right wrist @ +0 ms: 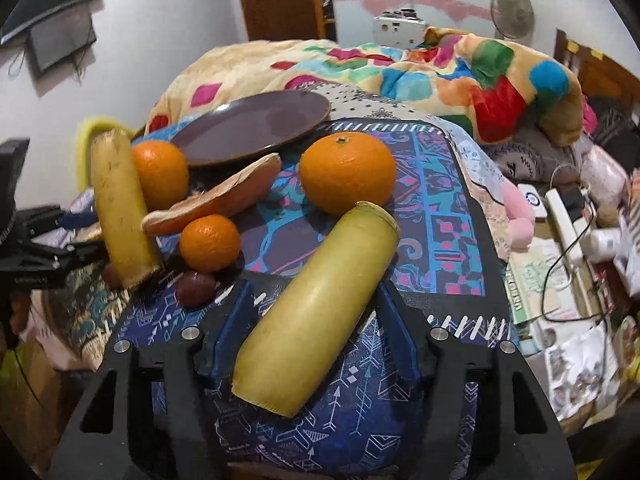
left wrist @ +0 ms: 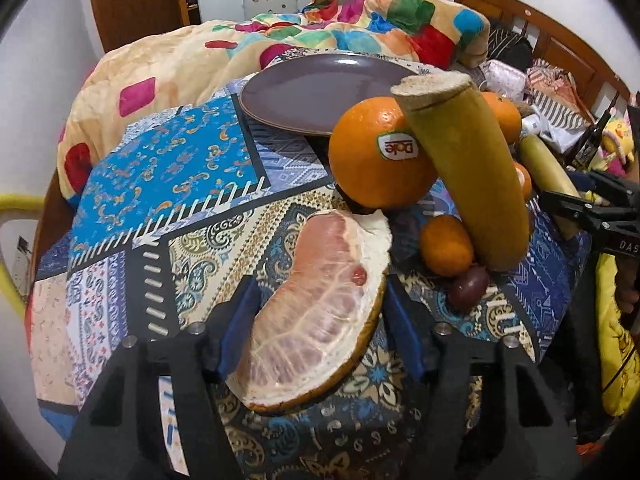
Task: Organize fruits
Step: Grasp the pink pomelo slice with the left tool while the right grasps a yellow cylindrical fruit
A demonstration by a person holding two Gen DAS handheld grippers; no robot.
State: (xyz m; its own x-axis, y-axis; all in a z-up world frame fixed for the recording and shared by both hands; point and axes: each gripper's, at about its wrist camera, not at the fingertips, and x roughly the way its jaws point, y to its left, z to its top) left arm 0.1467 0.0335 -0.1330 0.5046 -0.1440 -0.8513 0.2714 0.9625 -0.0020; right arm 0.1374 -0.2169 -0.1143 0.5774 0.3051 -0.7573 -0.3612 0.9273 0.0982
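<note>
The purple plate (left wrist: 320, 88) at the far side holds nothing, so I judge the sorting barely begun. My left tool (left wrist: 320, 312) straddles the pomelo wedge (left wrist: 320, 320), pads apart beside it, not clearly pressing. My right tool (right wrist: 316, 320) brackets a yellow-green cut stalk (right wrist: 316, 308) the same way. The left view alone shows the Dole sticker on the big orange (left wrist: 376, 160) and the wedge's pink flesh; the right view shows its rind and another large orange (right wrist: 348, 172) farther right.
</note>
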